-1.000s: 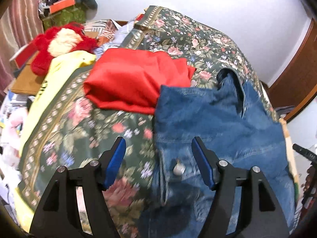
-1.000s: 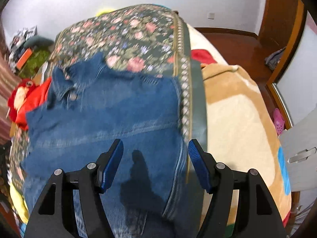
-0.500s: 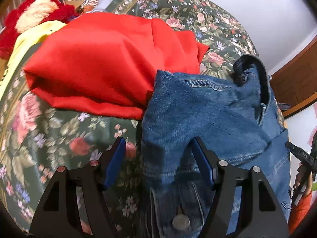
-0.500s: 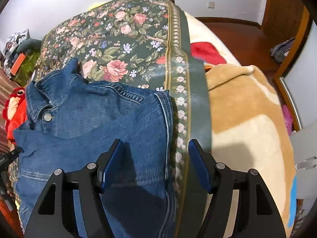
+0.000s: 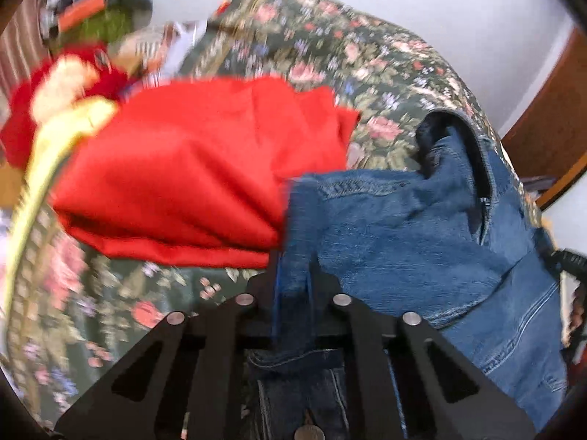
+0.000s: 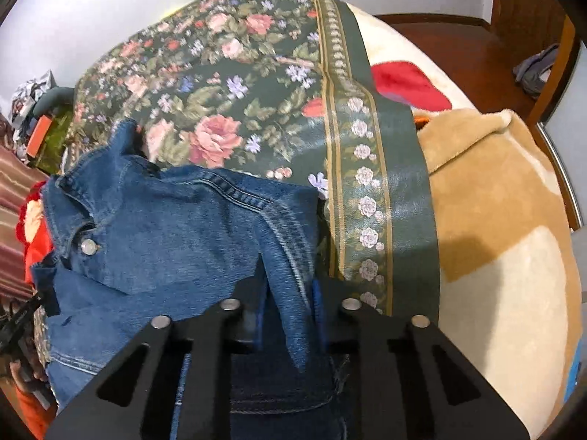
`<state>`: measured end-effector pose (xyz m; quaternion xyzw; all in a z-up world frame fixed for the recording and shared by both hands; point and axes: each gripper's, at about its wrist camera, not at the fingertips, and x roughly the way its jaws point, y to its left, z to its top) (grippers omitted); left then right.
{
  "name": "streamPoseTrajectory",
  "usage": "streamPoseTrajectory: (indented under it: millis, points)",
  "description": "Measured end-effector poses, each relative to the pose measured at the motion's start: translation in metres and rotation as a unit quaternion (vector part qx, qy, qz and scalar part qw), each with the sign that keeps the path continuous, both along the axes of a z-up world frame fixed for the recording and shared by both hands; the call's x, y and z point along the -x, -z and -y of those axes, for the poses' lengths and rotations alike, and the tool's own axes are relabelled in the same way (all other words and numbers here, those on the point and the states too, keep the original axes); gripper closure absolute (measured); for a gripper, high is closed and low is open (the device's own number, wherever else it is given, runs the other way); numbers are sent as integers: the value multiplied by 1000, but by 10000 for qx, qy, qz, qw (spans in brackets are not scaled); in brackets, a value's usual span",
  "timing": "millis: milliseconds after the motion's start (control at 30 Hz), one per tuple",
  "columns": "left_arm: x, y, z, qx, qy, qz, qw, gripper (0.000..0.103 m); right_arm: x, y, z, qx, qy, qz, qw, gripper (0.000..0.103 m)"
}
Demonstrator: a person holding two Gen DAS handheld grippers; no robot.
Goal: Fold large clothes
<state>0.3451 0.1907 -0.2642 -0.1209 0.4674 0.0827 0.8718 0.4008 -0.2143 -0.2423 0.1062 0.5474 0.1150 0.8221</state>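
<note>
A blue denim jacket [image 5: 422,227] lies on a floral bedspread [image 5: 330,55]. My left gripper [image 5: 293,289] is shut on the jacket's left shoulder edge, next to a folded red garment [image 5: 198,172]. The jacket also shows in the right wrist view [image 6: 176,234], with its collar and a metal button [image 6: 88,246] at the left. My right gripper [image 6: 288,304] is shut on the jacket's right shoulder edge, near the bedspread's patterned border [image 6: 367,198]. Both pinched edges rise in a fold between the jaws.
A red and cream plush toy [image 5: 55,84] and a yellow cloth [image 5: 47,150] lie left of the red garment. A tan fleece blanket [image 6: 495,220] covers the bed right of the bedspread. A wooden floor and door [image 6: 513,36] lie beyond. Clutter [image 5: 91,11] is piled at the bed's far left.
Both grippers moved forward to the jacket's shoulders and closed from open onto the denim. The shoulder edges are now bunched and lifted between the jaws.
</note>
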Motion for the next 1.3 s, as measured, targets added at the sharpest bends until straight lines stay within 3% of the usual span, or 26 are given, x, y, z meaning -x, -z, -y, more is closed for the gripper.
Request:
streamPoseTrajectory:
  millis: [367, 467, 533, 667, 767, 800, 833, 900, 967, 1133, 1233, 1300]
  points:
    - [8, -99, 6, -363, 204, 1001, 9941, 97, 15, -86, -1, -463, -127, 1008, 9937, 95]
    - [4, -133, 9, -706, 185, 1473, 9864, 103, 19, -105, -9, -437, -245, 1315, 9900, 95]
    - [-2, -157, 11, -1145, 140, 1846, 9760, 103, 17, -114, -17, -400, -309, 1470, 9878, 95]
    - [-28, -171, 4, -1146, 399, 1805, 9761, 103, 5, -112, -26, -335, -334, 1552, 9867, 95]
    - [-33, -155, -4, -947, 527, 1499, 9827, 95, 0, -101, -27, -241, -313, 1473, 9883, 95]
    - [-33, -144, -8, -912, 506, 1361, 9852, 83, -2, -96, -25, -193, -292, 1426, 9892, 95]
    - [-28, -135, -9, -896, 482, 1262, 9868, 61, -2, -92, -23, -187, -273, 1370, 9900, 95]
    - [-21, -109, -14, -847, 392, 1007, 9905, 35, -5, -80, -16, -228, -180, 1187, 9925, 95]
    - [-9, -78, -22, -681, 303, 709, 9947, 35, -6, -73, -10, -227, -143, 1081, 9938, 95]
    - [6, -3, -43, 419, 148, -146, 9989, 35, -5, -66, -6, -246, -139, 961, 9950, 95]
    - [8, 33, -52, 1202, -39, -434, 9918, 35, -4, -65, -7, -224, -122, 932, 9953, 95]
    - [6, 55, -57, 1849, -174, -572, 9809, 35, -4, -65, -9, -169, -131, 918, 9955, 95]
